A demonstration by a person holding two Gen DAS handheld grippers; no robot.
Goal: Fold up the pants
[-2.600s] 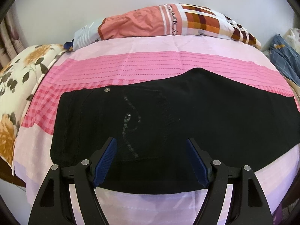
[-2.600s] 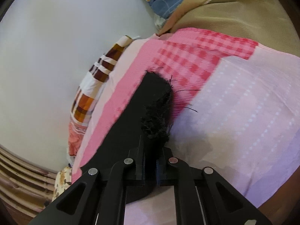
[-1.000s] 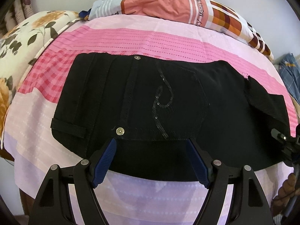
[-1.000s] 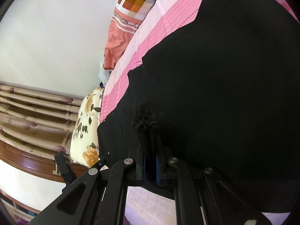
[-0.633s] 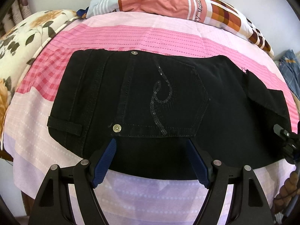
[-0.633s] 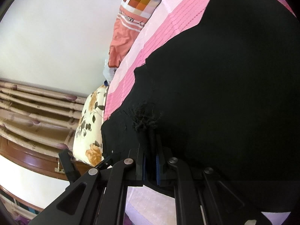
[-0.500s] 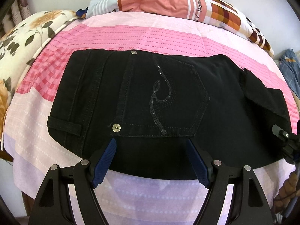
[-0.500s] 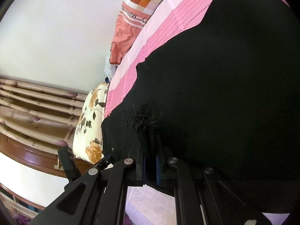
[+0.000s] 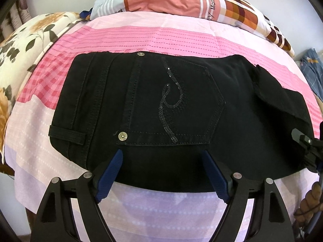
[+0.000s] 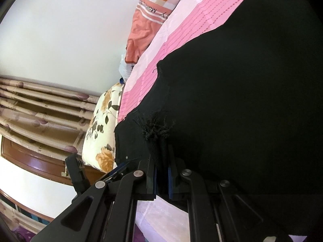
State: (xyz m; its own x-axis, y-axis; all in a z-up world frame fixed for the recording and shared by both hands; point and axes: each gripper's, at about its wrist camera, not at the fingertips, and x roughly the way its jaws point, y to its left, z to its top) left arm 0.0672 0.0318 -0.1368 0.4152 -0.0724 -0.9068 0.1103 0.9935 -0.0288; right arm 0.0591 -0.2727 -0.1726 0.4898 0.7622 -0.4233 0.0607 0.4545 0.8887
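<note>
Black pants [image 9: 181, 104] lie flat on the pink striped bed sheet [image 9: 141, 36], back pocket with a sequin swirl facing up and waist to the left. My left gripper [image 9: 161, 152] hovers over the near edge below the pocket. Its jaws are opening, the cloth lies beneath them, and the blue pads press on nothing. My right gripper [image 10: 161, 161] is shut on the frayed leg hem [image 10: 155, 129] and holds it above the spread black pants [image 10: 242, 100]. It shows as the right gripper [image 9: 308, 147] at the edge of the left wrist view.
A patchwork quilt [image 9: 181, 2] lies bundled along the bed's far side by the white wall. A floral pillow [image 9: 26, 40] is at the left end, and blue checked cloth [image 9: 310, 68] at the right. Beyond the pillow hang striped curtains [image 10: 40, 109] over brown wooden furniture [image 10: 30, 157].
My right gripper has carried the frayed hem from the bare sheet across over the pants toward the waist end. The left gripper came nearer the pocket, then held still.
</note>
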